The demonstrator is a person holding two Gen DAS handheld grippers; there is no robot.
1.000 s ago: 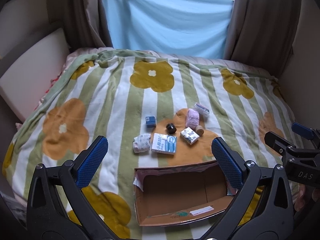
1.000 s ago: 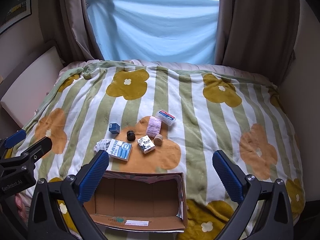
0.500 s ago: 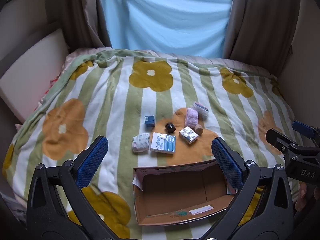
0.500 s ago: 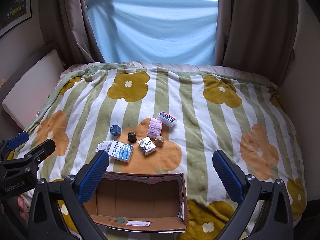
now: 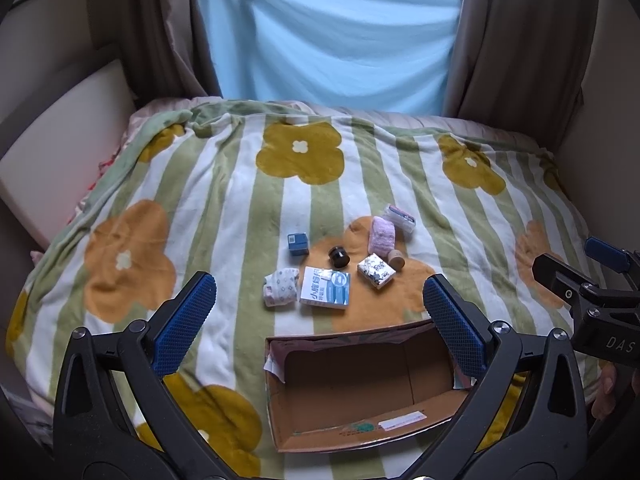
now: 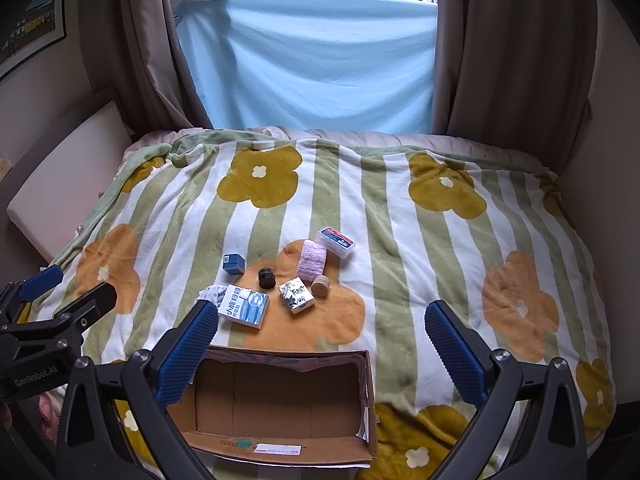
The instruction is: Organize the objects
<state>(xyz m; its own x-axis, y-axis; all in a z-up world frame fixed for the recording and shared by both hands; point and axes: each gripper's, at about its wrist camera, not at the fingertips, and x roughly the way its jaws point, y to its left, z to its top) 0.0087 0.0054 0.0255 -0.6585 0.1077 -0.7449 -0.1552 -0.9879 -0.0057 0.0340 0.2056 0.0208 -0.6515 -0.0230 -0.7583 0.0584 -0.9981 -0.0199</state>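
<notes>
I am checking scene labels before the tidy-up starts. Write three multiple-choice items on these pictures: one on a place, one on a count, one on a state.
1. Where does the cardboard box stand relative to the small items?
A. Nearer the cameras
B. Beyond them, by the window
C. On top of them

2. How many small items lie on the blanket?
A. Four
B. Eight
C. Twelve

3. What state are both grippers in?
A. Shut on the white and blue box
B. Shut on nothing
C. Open, holding nothing

Key: 1 A, the box sits below the cluster in both views. 2 B, eight can be counted. 3 C, the left gripper and right gripper stand spread wide.
</notes>
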